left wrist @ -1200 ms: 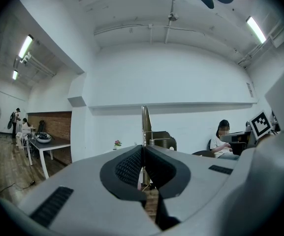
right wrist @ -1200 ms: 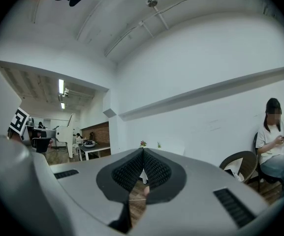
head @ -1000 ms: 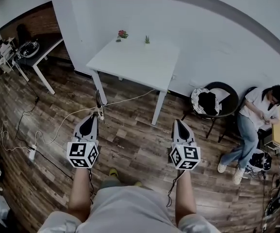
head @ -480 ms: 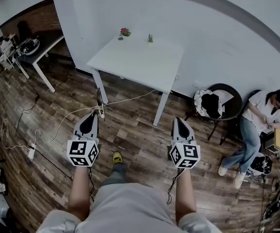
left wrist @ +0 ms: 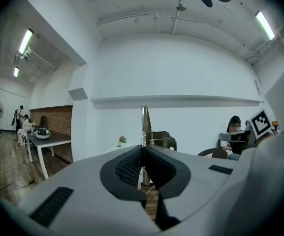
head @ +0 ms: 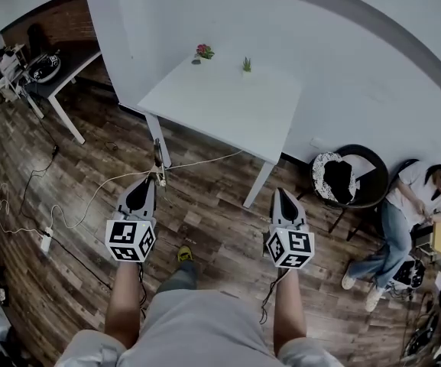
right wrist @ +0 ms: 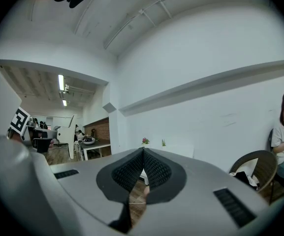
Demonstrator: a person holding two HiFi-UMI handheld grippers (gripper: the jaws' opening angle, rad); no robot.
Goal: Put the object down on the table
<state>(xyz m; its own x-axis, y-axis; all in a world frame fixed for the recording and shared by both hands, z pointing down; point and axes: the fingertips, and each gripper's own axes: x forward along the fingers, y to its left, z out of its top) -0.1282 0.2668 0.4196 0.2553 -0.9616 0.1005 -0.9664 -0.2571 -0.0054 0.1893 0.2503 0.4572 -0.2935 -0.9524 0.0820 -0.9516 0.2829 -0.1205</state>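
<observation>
Head view with both gripper views. At far left, a dark side table [head: 61, 73] is standing against the brick wall, with loose cables [head: 67, 209] trailing over the wooden floor [head: 205, 212] beside it. You are holding the left gripper [head: 148, 182] with its jaws clamping a thin metal tool [head: 157, 157], which is standing upright above the jaw tips, in the air over the floor and short of the white table [head: 228, 109]. The table's near edge is lying ahead of both grippers, with open floor in between crossed only by one cable. Its top is lying bare, apart from a pink flower pot [head: 203, 51] and a small green plant [head: 246, 65] sitting near the far edge by the wall. You are keeping the right gripper [head: 280, 193] shut with nothing between its jaws. At right, a round chair [head: 350, 176] and a seated person [head: 411, 205] are bounding the free floor.
</observation>
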